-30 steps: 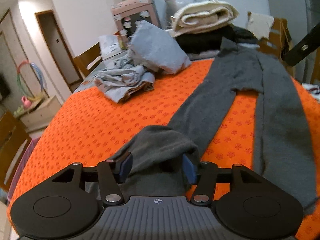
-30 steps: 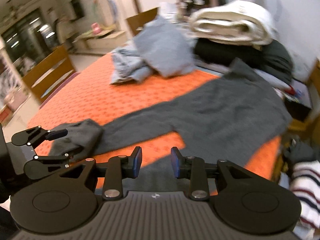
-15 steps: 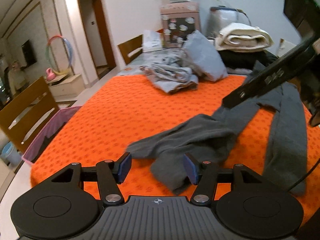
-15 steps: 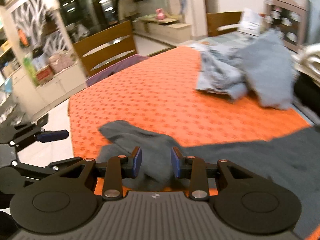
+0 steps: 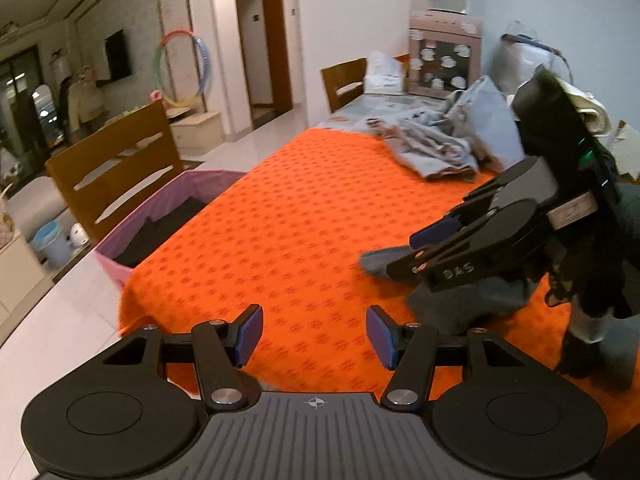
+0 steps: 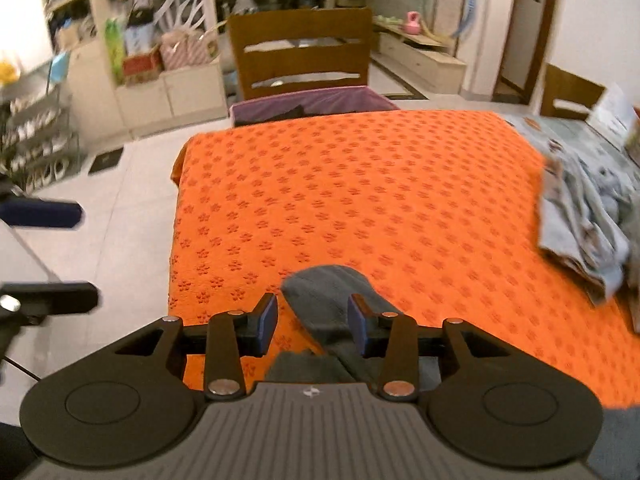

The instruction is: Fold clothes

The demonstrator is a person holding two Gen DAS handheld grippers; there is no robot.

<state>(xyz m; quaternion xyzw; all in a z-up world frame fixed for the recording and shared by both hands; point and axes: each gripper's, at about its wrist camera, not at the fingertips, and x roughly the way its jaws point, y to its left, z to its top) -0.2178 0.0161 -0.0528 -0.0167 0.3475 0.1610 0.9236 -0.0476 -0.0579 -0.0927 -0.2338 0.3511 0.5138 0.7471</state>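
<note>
A dark grey garment (image 5: 468, 300) lies on the orange patterned tablecloth (image 5: 304, 216), its sleeve end (image 6: 328, 288) pointing toward the table's near-left corner. My right gripper (image 6: 313, 320) is open and low over that sleeve end, the cloth lying loose between its fingers. In the left wrist view the right gripper (image 5: 424, 250) hovers just above the cuff (image 5: 374, 264). My left gripper (image 5: 316, 334) is open over bare orange cloth, left of the garment, holding nothing. Its fingers (image 6: 40, 214) show at the left edge of the right wrist view.
A heap of light blue-grey clothes (image 5: 440, 148) (image 6: 588, 216) sits at the far side. A purple fabric basket (image 5: 168, 216) (image 6: 312, 102) and a wooden chair (image 5: 116, 176) (image 6: 300, 48) stand beyond the table's left edge. Tiled floor lies past the corner.
My left gripper has drawn back and to the left, leaving the grey sleeve that lay between its fingers. My right gripper has swung left and come down over the sleeve end.
</note>
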